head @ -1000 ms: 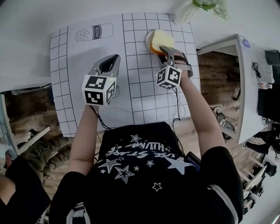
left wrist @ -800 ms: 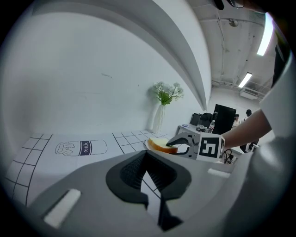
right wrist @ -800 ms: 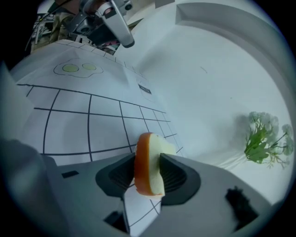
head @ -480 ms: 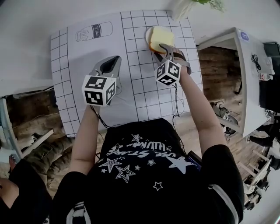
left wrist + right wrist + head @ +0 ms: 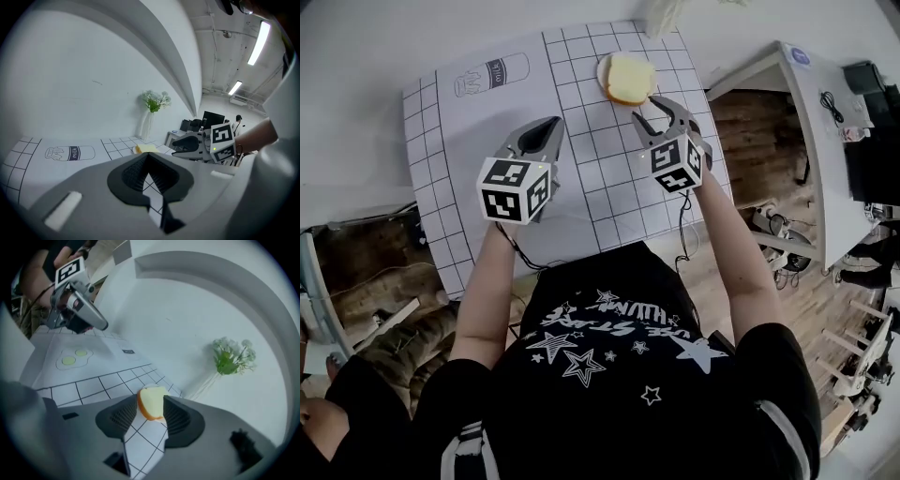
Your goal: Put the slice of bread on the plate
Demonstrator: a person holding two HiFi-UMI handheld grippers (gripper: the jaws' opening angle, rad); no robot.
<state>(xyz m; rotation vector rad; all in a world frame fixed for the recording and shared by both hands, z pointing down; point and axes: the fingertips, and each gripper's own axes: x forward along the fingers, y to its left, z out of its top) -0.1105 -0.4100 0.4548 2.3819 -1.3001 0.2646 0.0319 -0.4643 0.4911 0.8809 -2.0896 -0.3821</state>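
The slice of bread [image 5: 630, 77], pale with a brown crust, lies on the small white plate [image 5: 604, 71] at the far right of the gridded mat. My right gripper [image 5: 660, 109] hovers just short of the plate, open, nothing between its jaws. In the right gripper view the bread [image 5: 151, 402] shows beyond the spread pads of the right gripper [image 5: 150, 411], apart from them. My left gripper [image 5: 549, 126] hangs over the mat's middle, tips together and empty. Its own view shows the left gripper [image 5: 148, 157], the bread [image 5: 146, 148] far off and the right gripper [image 5: 185, 143].
A gridded white mat [image 5: 581, 187] with a milk-bottle drawing [image 5: 492, 73] and a fried-egg drawing [image 5: 70, 359] covers the table. A vase of flowers [image 5: 229, 357] stands behind the plate. The table's right edge and a desk [image 5: 806, 112] lie to the right.
My right gripper opened, let go of the bread and drew back and up from the plate, rolling as it went. The bread stays on the plate. The left gripper shifted slightly.
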